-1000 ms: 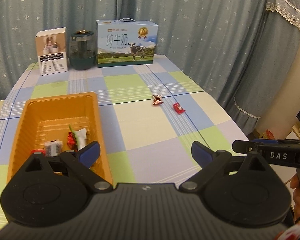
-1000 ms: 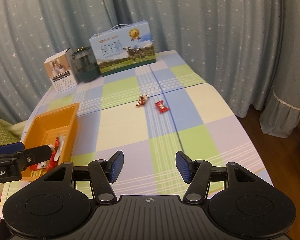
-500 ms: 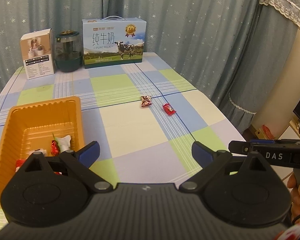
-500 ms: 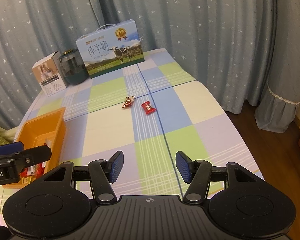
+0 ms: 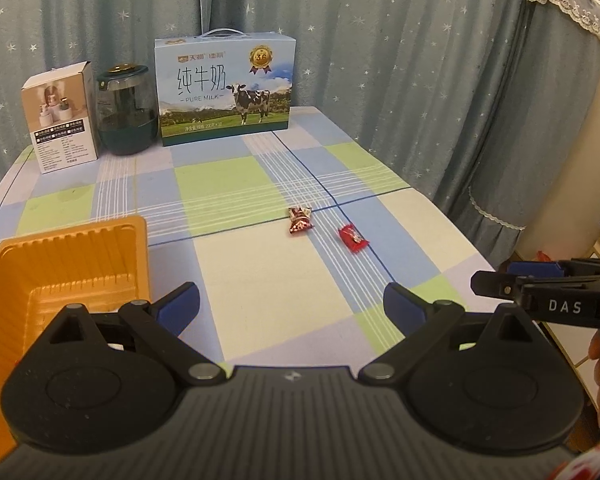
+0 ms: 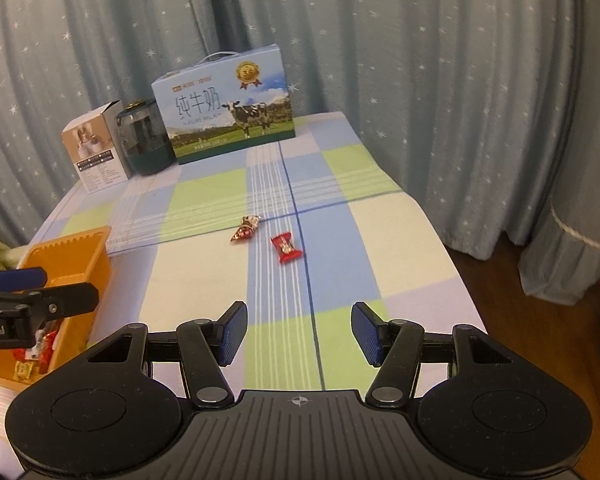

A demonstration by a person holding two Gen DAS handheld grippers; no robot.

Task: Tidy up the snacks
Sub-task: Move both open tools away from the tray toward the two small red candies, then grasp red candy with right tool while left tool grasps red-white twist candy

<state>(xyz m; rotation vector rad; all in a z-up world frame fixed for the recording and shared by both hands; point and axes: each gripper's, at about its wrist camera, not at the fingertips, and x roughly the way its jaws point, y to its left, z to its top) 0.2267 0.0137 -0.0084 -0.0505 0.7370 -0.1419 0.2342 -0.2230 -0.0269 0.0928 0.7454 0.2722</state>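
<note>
Two wrapped red candies lie on the checked tablecloth: a patterned one and a plain red one to its right. An orange tray stands at the near left; several snacks show in it in the right wrist view. My left gripper is open and empty beside the tray's right wall. My right gripper is open and empty, near the table's front, facing the candies.
A milk carton box, a dark green jar and a small white box stand along the table's far edge. Curtains hang behind. The table's right edge drops to the floor.
Both grippers have swung right, away from the tray and toward the two candies, which now look nearer and more central. Both stay open.
</note>
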